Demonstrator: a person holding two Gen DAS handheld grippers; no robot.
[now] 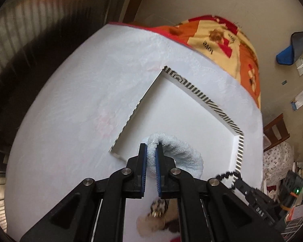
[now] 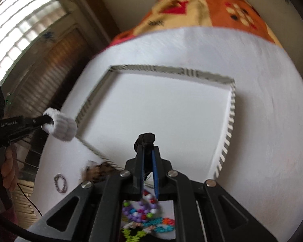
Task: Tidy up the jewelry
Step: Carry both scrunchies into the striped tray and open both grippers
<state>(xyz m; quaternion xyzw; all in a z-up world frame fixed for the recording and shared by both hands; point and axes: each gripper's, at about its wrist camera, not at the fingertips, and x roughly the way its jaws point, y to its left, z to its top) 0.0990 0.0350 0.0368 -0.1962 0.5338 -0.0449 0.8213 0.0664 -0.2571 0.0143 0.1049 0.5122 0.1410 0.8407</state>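
My left gripper (image 1: 150, 147) is shut on a fluffy pale blue scrunchie (image 1: 177, 151), held over the near corner of a shallow white box with a black-and-white striped rim (image 1: 204, 98). In the right wrist view the same gripper (image 2: 50, 121) and scrunchie (image 2: 62, 128) hang at the box's left corner. My right gripper (image 2: 147, 148) is shut on a black hair tie (image 2: 145, 139) above the near edge of the box (image 2: 171, 68). That gripper (image 1: 235, 181) and its coiled black tie (image 1: 225, 175) also show at the left view's lower right.
The box rests on a white fluffy cover (image 2: 262, 100) over a patterned orange and red blanket (image 2: 222, 6). Near me lie a leopard-print scrunchie (image 2: 99, 171), a thin purple band (image 2: 60, 183) and several colourful bead strings (image 2: 143, 215). A shuttered window (image 2: 20, 26) is on the left.
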